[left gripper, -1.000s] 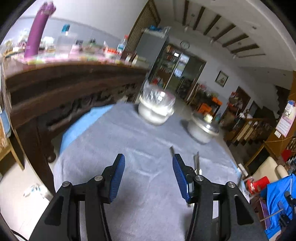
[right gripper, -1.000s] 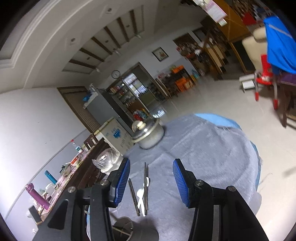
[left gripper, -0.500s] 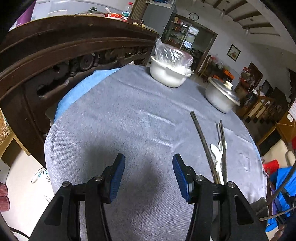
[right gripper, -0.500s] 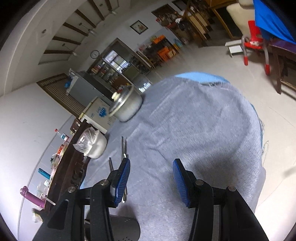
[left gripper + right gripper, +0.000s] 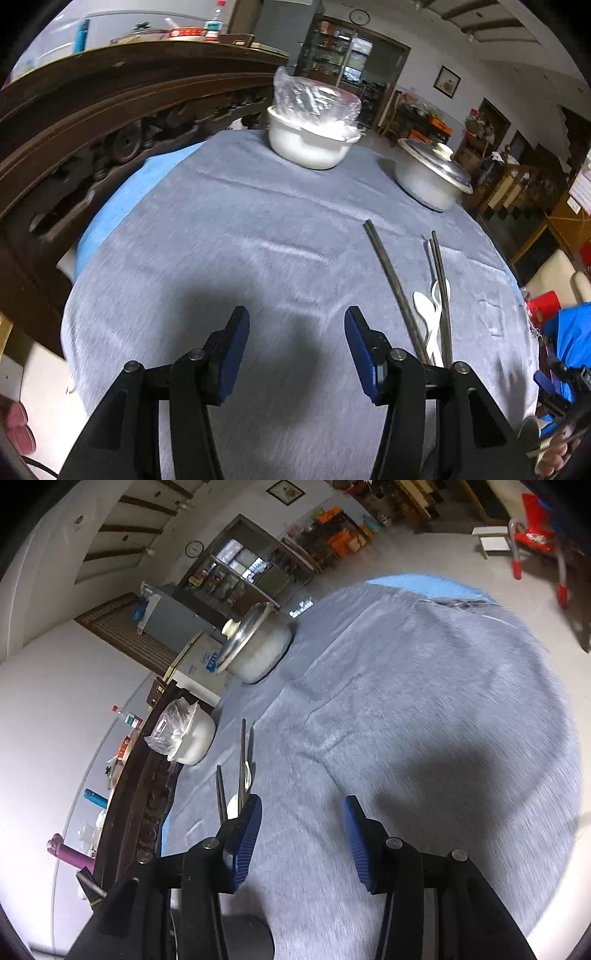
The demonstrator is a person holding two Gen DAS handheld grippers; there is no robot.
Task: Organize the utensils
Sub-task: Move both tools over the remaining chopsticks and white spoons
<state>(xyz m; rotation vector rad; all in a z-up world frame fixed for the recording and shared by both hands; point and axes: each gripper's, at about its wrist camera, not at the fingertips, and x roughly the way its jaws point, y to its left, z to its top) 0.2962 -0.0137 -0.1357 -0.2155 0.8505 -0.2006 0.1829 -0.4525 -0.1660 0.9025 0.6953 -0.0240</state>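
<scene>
Utensils lie ahead of me on the grey cloth (image 5: 229, 236), and both my grippers have dropped toward them over the last second: the sideboard top and ceiling that filled my views then have slid away, and the table now fills both. I judge this the approach, with nothing picked up yet.

My left gripper (image 5: 295, 345) has its blue fingers (image 5: 236, 343) apart over bare cloth, nothing between them. At one o'clock from it lie the chopsticks (image 5: 391, 280) and the white spoons (image 5: 424, 306), near the right finger but clear of it. Their long axes run near to far: the sticks point toward twelve o'clock, at the lidded pot (image 5: 428, 177), and the spoon bowls sit at the far end, handles toward me. The covered bowl (image 5: 314, 140) stands at twelve o'clock, well apart.

My right gripper (image 5: 301, 829) also stands apart and empty; its jaws have just been closing a little with only cloth between them. In its view the utensils sit at eleven o'clock, just beyond the left finger.
</scene>
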